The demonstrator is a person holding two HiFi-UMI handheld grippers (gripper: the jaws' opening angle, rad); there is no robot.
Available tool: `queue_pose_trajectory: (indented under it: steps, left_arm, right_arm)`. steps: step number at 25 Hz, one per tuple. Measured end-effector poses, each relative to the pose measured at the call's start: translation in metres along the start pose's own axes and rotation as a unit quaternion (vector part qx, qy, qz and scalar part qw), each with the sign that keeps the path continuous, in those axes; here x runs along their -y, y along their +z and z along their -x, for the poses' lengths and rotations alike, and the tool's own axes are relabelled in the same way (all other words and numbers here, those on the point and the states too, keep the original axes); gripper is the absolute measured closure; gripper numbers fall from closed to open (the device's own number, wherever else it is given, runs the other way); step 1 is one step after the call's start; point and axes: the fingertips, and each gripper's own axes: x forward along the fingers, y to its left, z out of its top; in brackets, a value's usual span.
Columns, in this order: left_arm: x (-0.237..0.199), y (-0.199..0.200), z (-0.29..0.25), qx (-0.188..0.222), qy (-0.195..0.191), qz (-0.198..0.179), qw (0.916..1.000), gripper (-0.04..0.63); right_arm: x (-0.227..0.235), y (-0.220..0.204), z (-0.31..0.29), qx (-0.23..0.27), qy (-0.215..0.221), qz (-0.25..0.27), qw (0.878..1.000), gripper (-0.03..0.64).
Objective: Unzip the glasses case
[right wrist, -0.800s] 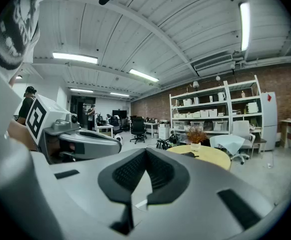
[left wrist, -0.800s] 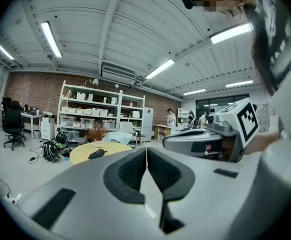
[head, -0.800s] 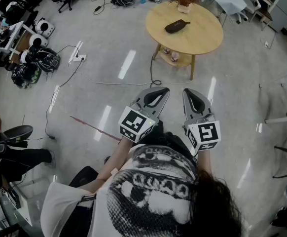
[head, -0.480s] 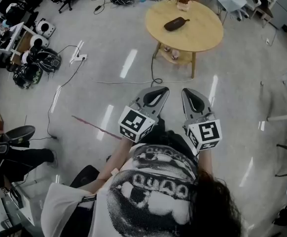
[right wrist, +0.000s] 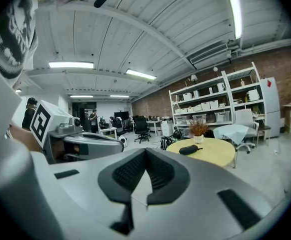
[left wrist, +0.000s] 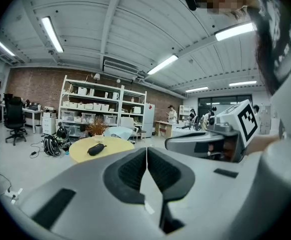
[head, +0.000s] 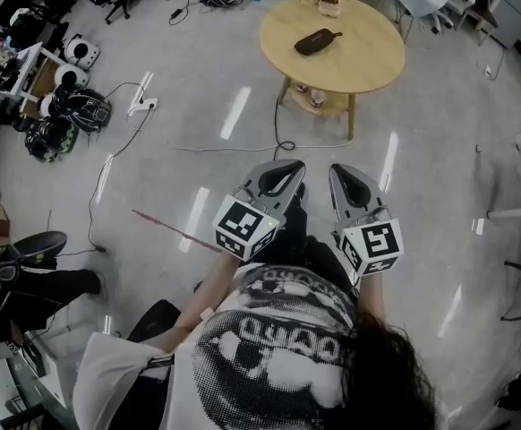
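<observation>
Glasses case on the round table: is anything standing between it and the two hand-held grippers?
Nothing visible blocks the way. The glasses case lies on the table, and only open floor, crossed by a flat cable, separates it from the left hand-held gripper and the right hand-held gripper, both shut and empty.

Matt dark glasses case [head: 319,41] on smooth wooden table [head: 368,52]; glossy floor [head: 198,88].

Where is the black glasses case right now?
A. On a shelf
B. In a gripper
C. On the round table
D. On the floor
C: the case lies on top of the round table, away from the left gripper and the right gripper, which are both shut with nothing in them.
</observation>
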Motion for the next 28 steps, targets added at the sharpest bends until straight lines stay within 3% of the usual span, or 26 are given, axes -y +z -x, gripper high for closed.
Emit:
queue_pose_trajectory:
  steps: [10,22,28]
  left_arm:
    - [-0.052,0.001,-0.05,-0.012,0.02,0.015,0.9996,0.581]
    - [-0.179,0.023,-0.154,-0.019,0.023,0.027,0.9992,0.581]
    - [-0.231,0.017,-0.18,-0.046,0.012,0.003,0.9989,0.581]
  right_arm:
    - [0.05,0.002,-0.051,-0.012,0.013,-0.017,1.0,0.62]
    - [0.146,0.027,-0.162,-0.043,0.005,-0.021,0.999,0.62]
    - [0.178,0.034,-0.218,-0.059,0.011,-0.028,0.998,0.62]
